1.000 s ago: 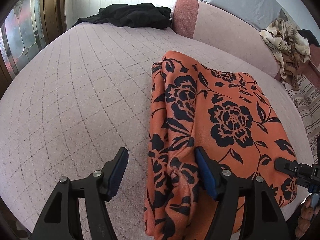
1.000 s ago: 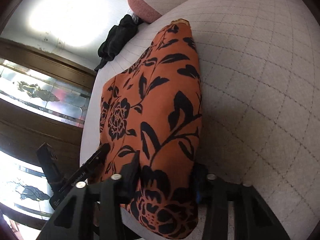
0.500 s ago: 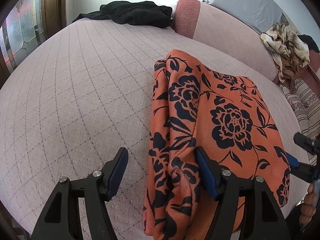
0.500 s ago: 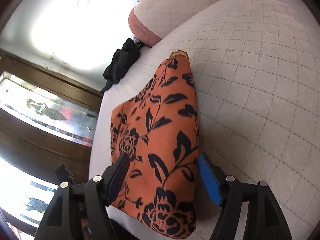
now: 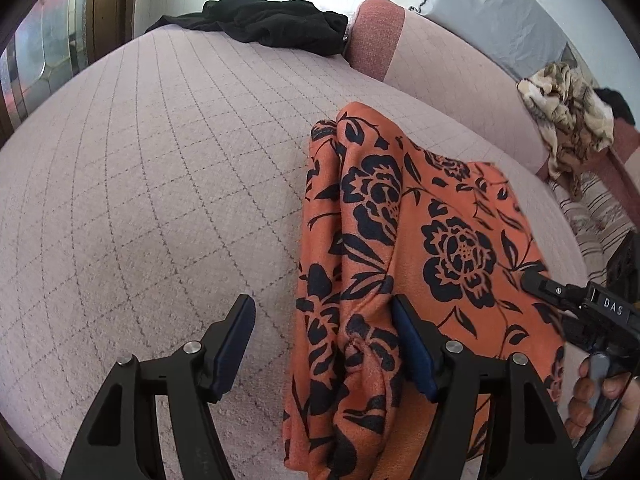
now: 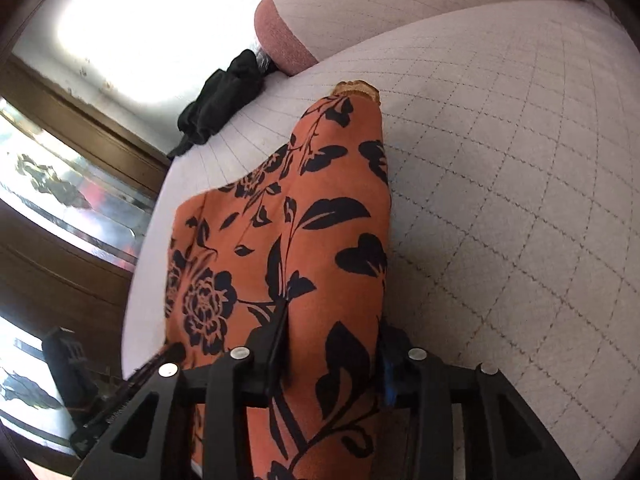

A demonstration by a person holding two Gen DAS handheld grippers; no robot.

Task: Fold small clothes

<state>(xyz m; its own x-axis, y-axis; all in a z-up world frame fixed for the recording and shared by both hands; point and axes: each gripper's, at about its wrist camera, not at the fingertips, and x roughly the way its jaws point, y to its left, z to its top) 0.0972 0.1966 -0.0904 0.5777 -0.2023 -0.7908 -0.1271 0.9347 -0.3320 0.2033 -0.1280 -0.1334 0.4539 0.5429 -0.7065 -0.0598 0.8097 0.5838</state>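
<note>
Left tongs point(image 5: 320, 344) wide apart w/ bunched cloth edge between. Right tongs point(image 6: 332, 348) pinch the orange flower cloth point(image 5: 420, 240) on the bed point(image 5: 160, 160). Soft, light, floppy; grab near corners.

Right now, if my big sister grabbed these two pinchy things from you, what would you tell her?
Left gripper: open, low over the bed, its fingers either side of the bunched left edge of the orange flowered cloth, not pinching.
Right gripper: shut on the cloth's near right edge.
The cloth lies on the quilted bedcover, already folded lengthwise into a narrower strip, rumpled along the left.
A black garment waits at the far end by the pillow; a beige patterned one is heaped to the right.
Left to do: probably pinch the left edge, fold the strip away from you, then the other clothes.
</note>
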